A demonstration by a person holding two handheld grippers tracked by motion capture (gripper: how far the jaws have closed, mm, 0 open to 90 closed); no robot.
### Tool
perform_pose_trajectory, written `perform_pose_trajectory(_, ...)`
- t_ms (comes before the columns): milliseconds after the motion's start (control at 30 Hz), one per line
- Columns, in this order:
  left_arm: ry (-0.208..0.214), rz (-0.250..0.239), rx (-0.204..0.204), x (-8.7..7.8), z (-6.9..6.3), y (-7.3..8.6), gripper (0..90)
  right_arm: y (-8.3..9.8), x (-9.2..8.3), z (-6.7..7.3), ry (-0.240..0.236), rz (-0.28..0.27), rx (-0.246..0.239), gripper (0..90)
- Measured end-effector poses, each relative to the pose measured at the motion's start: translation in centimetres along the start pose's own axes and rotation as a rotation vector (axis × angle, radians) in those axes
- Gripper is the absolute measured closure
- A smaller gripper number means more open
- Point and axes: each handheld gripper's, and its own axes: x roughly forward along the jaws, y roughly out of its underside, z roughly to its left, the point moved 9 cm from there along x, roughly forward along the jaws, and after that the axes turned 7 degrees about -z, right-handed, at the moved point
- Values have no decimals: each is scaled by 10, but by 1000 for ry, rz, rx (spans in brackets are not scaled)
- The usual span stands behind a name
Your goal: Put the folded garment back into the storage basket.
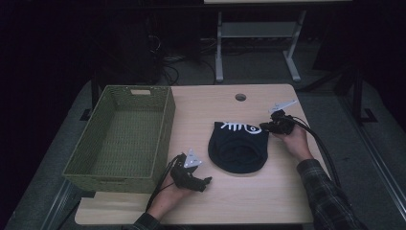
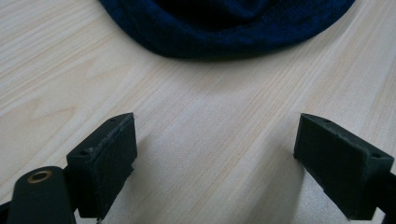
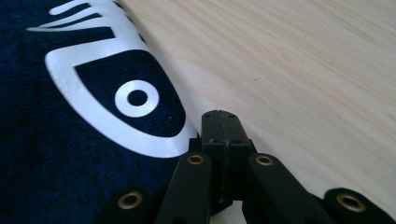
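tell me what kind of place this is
Probably a lab or workshop set up for recording, not a home: a bare wooden table on grey floor, cables tangled near a metal stand behind it, and hand-held grippers working on a dark cloth beside a green basket.

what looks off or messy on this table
Nothing stands out. The dark knit hat lies flat on the table, the green basket sits square at the left edge, and nothing is spilled or damaged.
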Motion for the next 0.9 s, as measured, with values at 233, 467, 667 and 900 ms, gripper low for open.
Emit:
perform_pose_trajectory(233, 0, 0, 0, 0, 0, 0, 122, 9, -9, 9, -19, 2, -9, 900)
perform_pose_trajectory(467, 0, 0, 0, 0, 0, 0, 122, 14, -18, 22, -35, -11, -28, 900)
perform_pose_trajectory(667, 0, 1, 2, 0, 0, 0, 122, 20, -24, 32, -55, -7, -46, 900)
perform_pose_trajectory(900, 0, 1, 2, 0, 0, 0, 122, 27, -30, 43, -66, -23, -53, 900)
